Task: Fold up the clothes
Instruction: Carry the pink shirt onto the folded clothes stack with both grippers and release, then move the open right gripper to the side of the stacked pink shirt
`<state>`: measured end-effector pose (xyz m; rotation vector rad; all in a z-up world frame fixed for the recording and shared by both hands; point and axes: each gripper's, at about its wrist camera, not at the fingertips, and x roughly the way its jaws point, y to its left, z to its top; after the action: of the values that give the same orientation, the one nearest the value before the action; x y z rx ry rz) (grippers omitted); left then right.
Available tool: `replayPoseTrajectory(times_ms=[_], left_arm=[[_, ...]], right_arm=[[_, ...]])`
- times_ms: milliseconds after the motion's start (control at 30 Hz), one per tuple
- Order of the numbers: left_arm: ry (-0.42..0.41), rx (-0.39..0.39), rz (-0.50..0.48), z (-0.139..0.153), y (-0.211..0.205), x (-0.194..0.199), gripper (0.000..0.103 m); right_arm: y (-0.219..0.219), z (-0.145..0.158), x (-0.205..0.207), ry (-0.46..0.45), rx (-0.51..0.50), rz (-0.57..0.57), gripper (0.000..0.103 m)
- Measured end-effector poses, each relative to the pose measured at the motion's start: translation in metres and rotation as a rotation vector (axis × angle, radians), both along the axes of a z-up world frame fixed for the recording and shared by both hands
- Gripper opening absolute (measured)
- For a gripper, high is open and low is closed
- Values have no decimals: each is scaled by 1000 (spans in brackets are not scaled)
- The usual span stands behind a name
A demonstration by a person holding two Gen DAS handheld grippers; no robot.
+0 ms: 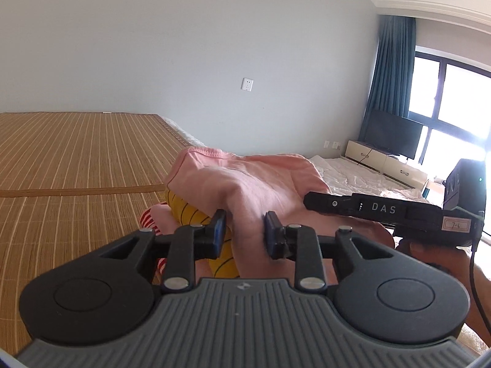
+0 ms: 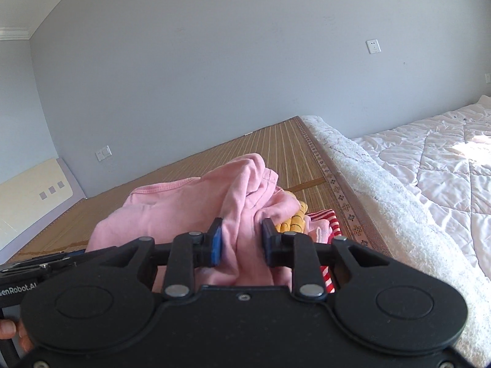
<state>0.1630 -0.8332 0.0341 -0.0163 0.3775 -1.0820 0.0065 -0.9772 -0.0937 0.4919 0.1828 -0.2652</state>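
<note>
Left wrist view: soft pink cotton garment [image 1: 245, 184] bunched between my left gripper [image 1: 245, 233] jaws, pads parted, not pinching; right gripper [image 2: 241, 239] jaws likewise parted around same ridge, fold running straight ahead.

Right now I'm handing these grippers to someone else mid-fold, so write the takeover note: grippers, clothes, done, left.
Left gripper: jaws parted, a ridge of the pink garment between them, pads not clearly pressing.
Right gripper: the same, jaws parted around a pink fold.
Clothes: the pink garment lies bunched on the bamboo mat, over a yellow piece and a red-and-white striped piece.
Done: nothing looks folded.
Left: spread the pink garment flat, fold it, then the pieces underneath.
</note>
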Motion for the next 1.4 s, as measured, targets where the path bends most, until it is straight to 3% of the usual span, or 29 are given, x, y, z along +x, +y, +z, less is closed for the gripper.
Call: replayPoseTrajectory(times_ms=[67, 100, 267, 400, 500, 667, 800, 1100, 1267, 1400], left_arm=[[-48, 5, 31, 7, 11, -1, 56], [-66, 6, 41, 9, 17, -3, 56], [-142, 32, -5, 17, 32, -31, 60], [-200, 90, -26, 8, 28, -79, 60], [-186, 143, 21, -3, 22, -81, 60], [-190, 186, 43, -11, 17, -76, 60], [-202, 193, 45, -14, 18, -74, 62], [-217, 221, 44, -8, 37, -65, 66], [-251, 246, 20, -6, 63, -72, 66], [-326, 282, -30, -15, 59, -92, 66]], right_arm=[[-2, 0, -8, -29, 20, -41, 50], [-3, 3, -15, -46, 17, -53, 51], [-1, 20, -65, -88, -19, -56, 50], [4, 25, -90, -111, 27, 13, 50], [16, 22, -87, -64, -16, 21, 47], [20, 6, -69, 20, -36, 34, 32], [17, -3, -79, 0, 31, 43, 33], [27, 2, -96, 47, 5, 7, 43], [42, 13, -119, 54, -102, -27, 43], [62, 16, -126, 87, -253, 28, 43]])
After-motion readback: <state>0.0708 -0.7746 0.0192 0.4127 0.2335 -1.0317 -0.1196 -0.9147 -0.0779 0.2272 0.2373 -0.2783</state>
